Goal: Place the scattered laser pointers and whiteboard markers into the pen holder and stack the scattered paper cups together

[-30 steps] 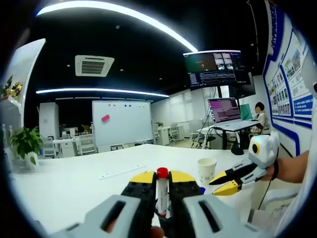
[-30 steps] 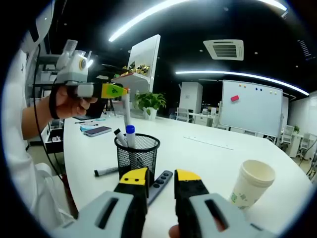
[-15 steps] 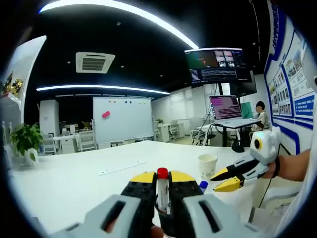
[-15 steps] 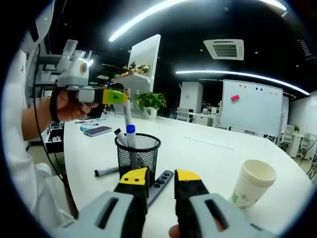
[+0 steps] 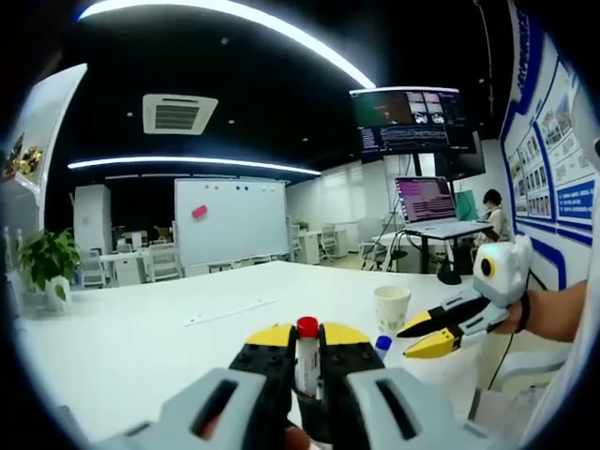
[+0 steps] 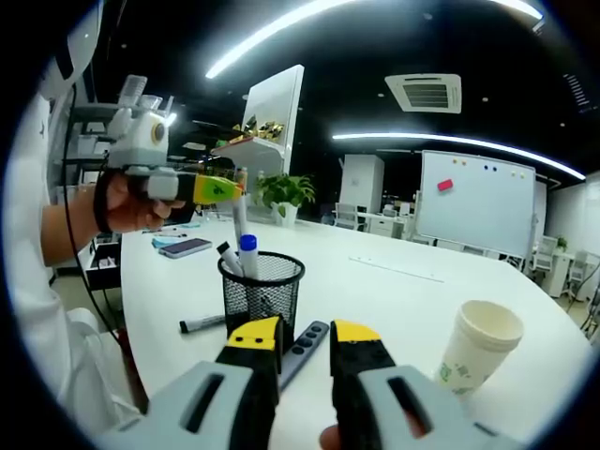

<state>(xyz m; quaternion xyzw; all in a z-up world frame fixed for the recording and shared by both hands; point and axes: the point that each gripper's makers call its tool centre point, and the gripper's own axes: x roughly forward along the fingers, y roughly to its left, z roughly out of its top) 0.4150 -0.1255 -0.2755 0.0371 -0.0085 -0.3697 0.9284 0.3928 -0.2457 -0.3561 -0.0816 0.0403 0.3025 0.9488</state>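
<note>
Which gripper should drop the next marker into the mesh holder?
Left. The left gripper already grips a red-capped marker above the pen holder. The right gripper is empty, low by the table.

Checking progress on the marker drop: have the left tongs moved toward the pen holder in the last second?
Yes. The left tongs, holding a marker, have dropped slightly toward the pen holder.

marker [image 5: 306,361] lower end hidden between jaws, whiteboard [image 6: 477,203] writing unreadable

White table [image 6: 403,291] lies open between mesh pen holder [image 6: 260,292] and paper cup [image 6: 475,347], with a remote [image 6: 302,345] lying just beside the holder.
</note>
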